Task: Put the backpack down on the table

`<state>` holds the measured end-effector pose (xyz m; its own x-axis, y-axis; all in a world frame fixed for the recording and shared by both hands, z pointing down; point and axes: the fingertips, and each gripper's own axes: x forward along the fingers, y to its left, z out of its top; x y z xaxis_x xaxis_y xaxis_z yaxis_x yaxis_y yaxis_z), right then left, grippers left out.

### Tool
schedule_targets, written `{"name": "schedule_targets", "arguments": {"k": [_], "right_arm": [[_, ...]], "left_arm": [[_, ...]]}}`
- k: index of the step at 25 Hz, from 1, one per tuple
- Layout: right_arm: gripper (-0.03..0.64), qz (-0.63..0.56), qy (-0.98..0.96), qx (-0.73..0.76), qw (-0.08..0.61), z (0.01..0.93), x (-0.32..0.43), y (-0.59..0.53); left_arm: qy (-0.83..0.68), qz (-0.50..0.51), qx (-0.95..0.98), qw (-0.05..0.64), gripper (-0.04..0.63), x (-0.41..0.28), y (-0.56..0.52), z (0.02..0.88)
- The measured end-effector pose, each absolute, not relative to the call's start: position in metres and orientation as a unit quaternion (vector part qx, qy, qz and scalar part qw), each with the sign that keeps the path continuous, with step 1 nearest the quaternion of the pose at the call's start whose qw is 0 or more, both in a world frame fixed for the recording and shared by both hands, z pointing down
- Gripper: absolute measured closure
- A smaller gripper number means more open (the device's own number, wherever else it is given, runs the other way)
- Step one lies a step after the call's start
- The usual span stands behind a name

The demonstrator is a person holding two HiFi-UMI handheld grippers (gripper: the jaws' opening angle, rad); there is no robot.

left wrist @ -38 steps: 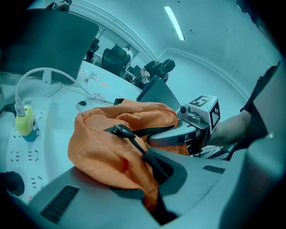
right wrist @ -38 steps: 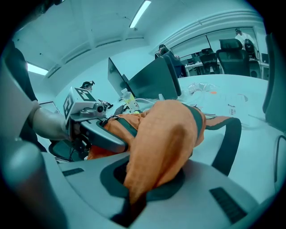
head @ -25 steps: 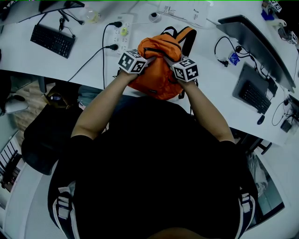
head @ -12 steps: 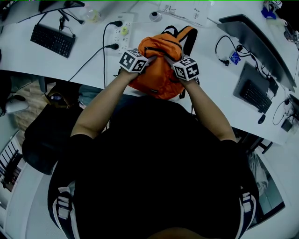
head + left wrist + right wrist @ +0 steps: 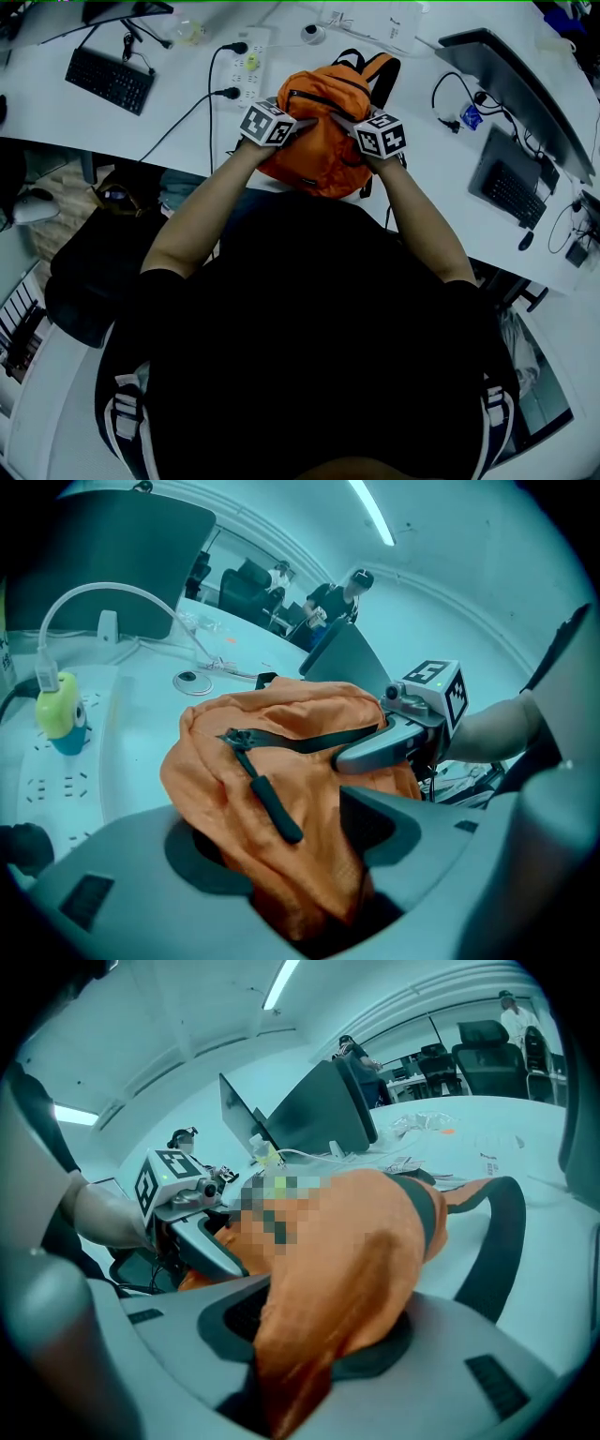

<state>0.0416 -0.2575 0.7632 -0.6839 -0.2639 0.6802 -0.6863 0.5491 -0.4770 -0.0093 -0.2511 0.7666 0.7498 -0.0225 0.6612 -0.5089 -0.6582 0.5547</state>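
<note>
Backpack (image 5: 319, 131), orange, sits between the left gripper (image 5: 292, 122) and right gripper (image 5: 345, 120), with a fold of its top fabric lying loose inside each pair of jaws. Both pairs have just been opening, the left wide, the right narrower. It rests on a white table (image 5: 169, 103), with a keyboard (image 5: 109, 79) and power strip (image 5: 246, 70) beyond the grippers. The backpack has not shifted since a second ago.

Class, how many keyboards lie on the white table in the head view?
2: the left keyboard at the table's far-left end, the right keyboard near its right end. Others may be hidden.
</note>
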Motion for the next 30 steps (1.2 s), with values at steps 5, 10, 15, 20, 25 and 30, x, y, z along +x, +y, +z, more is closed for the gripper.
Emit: {"name": "schedule_targets", "arguments": {"k": [5,10,15,20,25,30], "right_arm": [[0.43,0.385,-0.833,0.288,0.275,0.76,0.05,-0.256],[0.385,0.389,-0.828,0.295,0.276,0.758,0.062,-0.252],[0.348,0.419,-0.818,0.309,0.244,0.756,0.077,-0.252],[0.331,0.433,-0.811,0.328,0.215,0.749,0.091,-0.254],[0.331,0.428,-0.809,0.339,0.218,0.744,0.102,-0.249],[0.331,0.429,-0.801,0.356,0.218,0.744,0.115,-0.245]], "left_arm": [[-0.172,0.326,0.85,0.375,0.296,-0.015,-0.252,0.764],[-0.18,0.332,0.847,0.374,0.282,-0.019,-0.249,0.763],[-0.184,0.336,0.846,0.372,0.278,-0.019,-0.243,0.762],[-0.191,0.34,0.848,0.358,0.278,-0.022,-0.24,0.758],[-0.202,0.344,0.851,0.342,0.278,-0.029,-0.239,0.752],[-0.218,0.333,0.854,0.333,0.278,-0.034,-0.241,0.74]]}}
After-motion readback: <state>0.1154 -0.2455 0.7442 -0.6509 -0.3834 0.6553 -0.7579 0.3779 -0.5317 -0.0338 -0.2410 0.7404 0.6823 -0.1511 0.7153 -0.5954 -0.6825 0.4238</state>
